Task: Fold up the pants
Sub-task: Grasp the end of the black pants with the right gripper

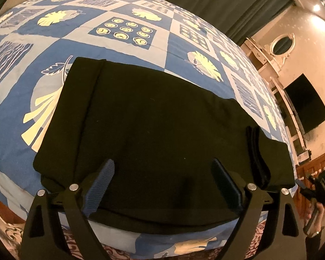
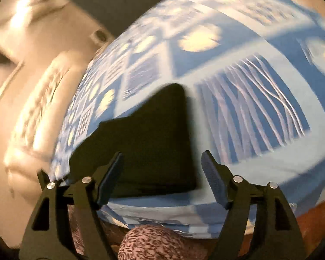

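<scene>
The black pants (image 1: pixel 153 125) lie folded in a flat rectangle on the blue patterned bedspread (image 1: pixel 123 47), near the bed's front edge. Stacked folded layers show at their right end. My left gripper (image 1: pixel 163 166) is open and empty, just above the near edge of the pants. In the blurred right wrist view the pants (image 2: pixel 145 143) lie ahead and left of centre on the bedspread (image 2: pixel 260 156). My right gripper (image 2: pixel 162 158) is open and empty, over the pants' near right corner.
Dark green curtains (image 1: pixel 216 4) hang beyond the bed. A wall-mounted black TV (image 1: pixel 307 106) and white shelving (image 1: pixel 270 73) stand at the right. A person's patterned clothing (image 2: pixel 153 244) shows below the bed's front edge.
</scene>
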`<state>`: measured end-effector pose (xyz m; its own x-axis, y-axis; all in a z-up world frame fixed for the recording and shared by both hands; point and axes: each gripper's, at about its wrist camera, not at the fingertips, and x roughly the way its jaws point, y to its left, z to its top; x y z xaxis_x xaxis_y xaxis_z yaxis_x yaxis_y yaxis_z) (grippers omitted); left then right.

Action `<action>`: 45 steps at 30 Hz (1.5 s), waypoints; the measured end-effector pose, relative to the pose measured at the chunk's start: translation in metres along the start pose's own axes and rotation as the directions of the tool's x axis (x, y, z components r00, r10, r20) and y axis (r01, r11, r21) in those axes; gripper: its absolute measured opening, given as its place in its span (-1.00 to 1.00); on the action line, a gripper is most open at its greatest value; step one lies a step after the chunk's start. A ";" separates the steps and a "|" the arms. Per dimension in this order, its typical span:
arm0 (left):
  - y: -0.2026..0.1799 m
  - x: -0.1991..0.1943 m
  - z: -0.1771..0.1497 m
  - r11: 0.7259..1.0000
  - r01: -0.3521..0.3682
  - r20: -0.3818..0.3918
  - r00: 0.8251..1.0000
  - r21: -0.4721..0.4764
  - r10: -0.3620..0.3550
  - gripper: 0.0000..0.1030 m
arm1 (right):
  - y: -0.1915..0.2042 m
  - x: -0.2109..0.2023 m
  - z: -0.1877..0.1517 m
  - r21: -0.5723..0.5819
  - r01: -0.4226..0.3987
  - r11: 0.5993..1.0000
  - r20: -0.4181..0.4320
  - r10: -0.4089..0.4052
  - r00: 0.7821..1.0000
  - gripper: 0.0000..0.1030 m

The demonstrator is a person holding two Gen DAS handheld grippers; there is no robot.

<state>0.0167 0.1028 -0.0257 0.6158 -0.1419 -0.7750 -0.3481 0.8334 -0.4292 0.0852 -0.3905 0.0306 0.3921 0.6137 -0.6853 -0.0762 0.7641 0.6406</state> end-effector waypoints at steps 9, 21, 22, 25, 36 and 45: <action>-0.004 0.003 0.000 0.999 -0.025 -0.002 1.000 0.041 0.026 0.75 | -0.042 0.052 -0.017 0.175 -0.200 0.964 -0.095 0.219 0.971 -0.02; -0.007 0.007 -0.001 0.996 -0.051 -0.008 0.999 0.070 0.052 0.76 | -0.055 0.060 -0.022 0.197 -0.185 0.963 -0.097 0.207 0.974 -0.45; -0.007 0.007 -0.001 0.996 -0.054 -0.008 0.998 0.073 0.054 0.76 | -0.055 0.060 -0.022 0.196 -0.185 0.963 -0.097 0.207 0.974 -0.45; -0.007 0.008 0.000 0.995 -0.057 -0.008 0.998 0.077 0.057 0.76 | -0.057 0.059 -0.023 0.196 -0.195 0.961 -0.094 0.216 0.972 -0.40; -0.008 0.008 -0.001 0.994 -0.063 -0.009 0.998 0.086 0.064 0.76 | -0.063 0.035 0.024 0.204 -0.239 0.949 0.001 0.244 0.970 0.40; -0.009 0.010 -0.002 0.992 -0.068 -0.011 0.997 0.106 0.070 0.77 | -0.051 0.102 0.079 0.216 -0.203 0.955 -0.108 0.230 0.967 0.45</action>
<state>0.0247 0.0927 -0.0304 0.5822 -0.0890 -0.8082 -0.3128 0.8930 -0.3237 0.2017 -0.3828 -0.0442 0.2628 0.7905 -0.5532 0.0458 0.5625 0.8256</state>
